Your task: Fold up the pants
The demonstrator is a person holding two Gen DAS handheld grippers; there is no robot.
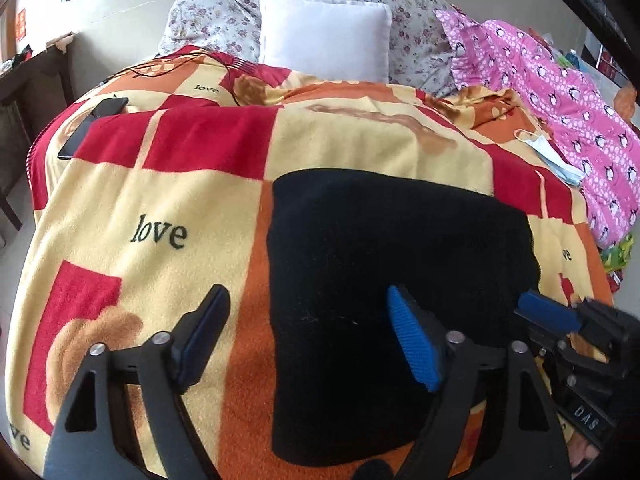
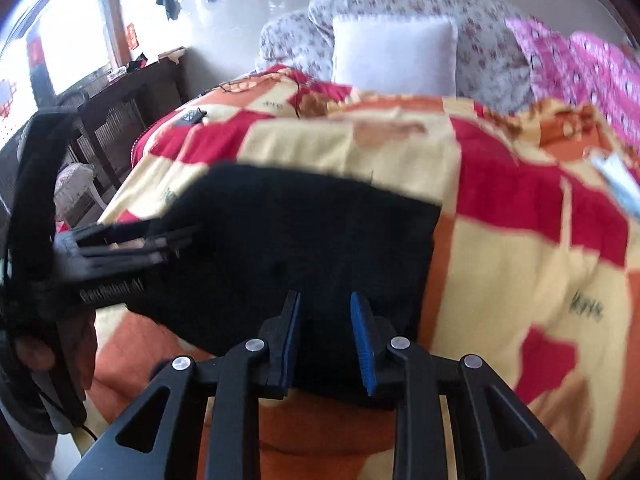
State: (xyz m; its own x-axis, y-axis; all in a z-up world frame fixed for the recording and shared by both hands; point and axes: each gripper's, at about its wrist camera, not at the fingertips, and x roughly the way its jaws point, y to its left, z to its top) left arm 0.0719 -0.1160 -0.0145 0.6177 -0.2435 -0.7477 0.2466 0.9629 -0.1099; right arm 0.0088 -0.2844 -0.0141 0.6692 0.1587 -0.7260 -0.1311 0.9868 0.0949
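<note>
— While the black pants [image 1: 400,280] lie folded into a flat block on the patterned blanket [image 1: 160,200], where does the left gripper [image 1: 308,336] sit?
— Over the pants' near left edge, jaws wide apart, gripping nothing.
— And the right gripper [image 2: 325,340]?
— At the pants' near edge, jaws apart too, empty.
— Anything beyond the pants?
— A white pillow [image 1: 324,40], farther back.

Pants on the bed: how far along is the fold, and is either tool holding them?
The black pants already lie as a compact, squared rectangle on the patterned blanket, so the folding looks largely done. Nothing is in hand: the left tool and right tool are both open over the cloth. Perhaps a final fold or smoothing remains.
</note>
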